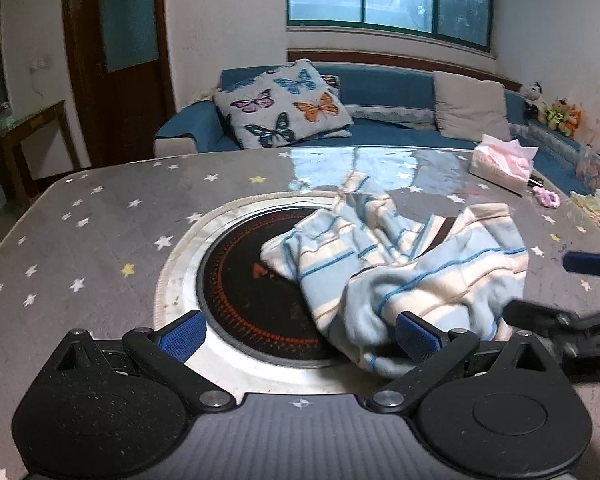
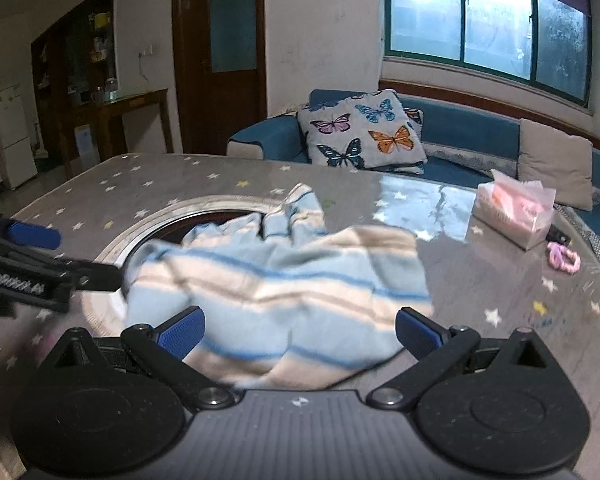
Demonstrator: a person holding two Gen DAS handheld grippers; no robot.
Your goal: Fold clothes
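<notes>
A light blue and cream striped garment (image 1: 400, 268) lies crumpled on the grey star-patterned table (image 1: 100, 232), partly over the round black cooktop (image 1: 252, 300). My left gripper (image 1: 298, 338) is open just in front of the garment's near edge, its right pad touching the cloth. My right gripper (image 2: 298, 334) is open with the garment's (image 2: 284, 288) near edge lying between its blue pads. The right gripper also shows at the right edge of the left wrist view (image 1: 580, 292). The left gripper shows at the left of the right wrist view (image 2: 40, 256).
A tissue pack (image 2: 512, 212) and a pink hair tie (image 2: 564, 260) sit at the table's far right. A blue sofa (image 1: 380, 92) with a butterfly cushion (image 1: 284, 104) stands behind the table. A wooden door (image 1: 116, 60) is at the back left.
</notes>
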